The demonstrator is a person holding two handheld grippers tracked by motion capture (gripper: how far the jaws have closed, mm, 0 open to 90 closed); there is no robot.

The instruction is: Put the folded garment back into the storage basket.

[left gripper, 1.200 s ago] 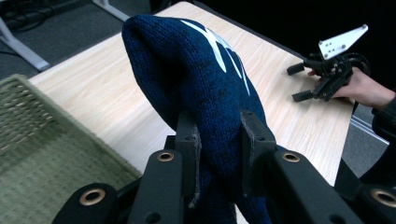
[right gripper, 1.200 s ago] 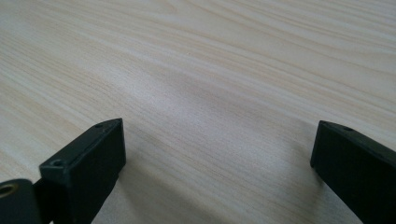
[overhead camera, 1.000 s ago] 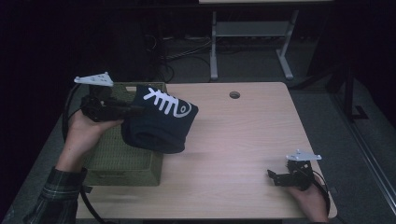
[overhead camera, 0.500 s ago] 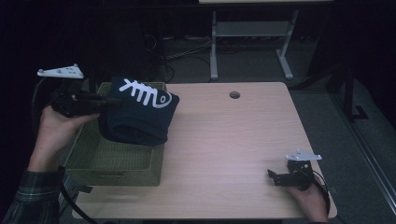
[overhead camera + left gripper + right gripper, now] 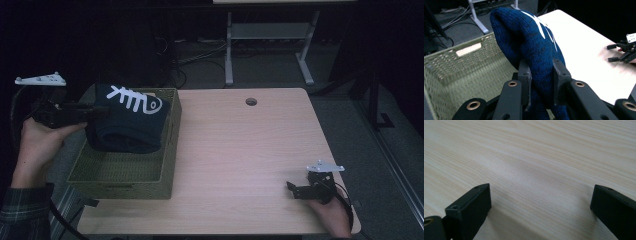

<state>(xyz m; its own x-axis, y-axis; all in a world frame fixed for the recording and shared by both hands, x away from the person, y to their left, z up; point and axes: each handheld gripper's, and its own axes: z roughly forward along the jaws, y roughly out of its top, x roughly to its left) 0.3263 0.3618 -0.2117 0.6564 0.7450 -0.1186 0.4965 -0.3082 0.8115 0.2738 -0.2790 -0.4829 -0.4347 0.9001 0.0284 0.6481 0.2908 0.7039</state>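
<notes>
sweater held over the basket, ready to go in

the left hand-held gripper (image 5: pixel 100 111) is clamped on a folded dark blue knit sweater (image 5: pixel 127 125) with a white fishbone-like pattern on top. in the left gripper view the two pads pinch a thick fold of the knit (image 5: pixel 541 75) between them, so the jaws stand fairly narrow with the cloth squeezed in the gap. the sweater hangs above the far part of the green woven basket (image 5: pixel 120 177), which sits at the left side of the wooden surface (image 5: pixel 240 150).

the step in hand looks like carrying the sweater to the basket to put it away. the next move probably calls for lowering the bundle until it rests on the basket floor, keeping it inside the walls, then letting the jaws part so the fold slips free without snagging.

the right hand-held gripper (image 5: pixel 296 190) rests on the surface near the front right corner, jaws spread wide with nothing between them.

no brand, label or readable writing can be made out; the white mark on the sweater is a pattern, not letters.
</notes>
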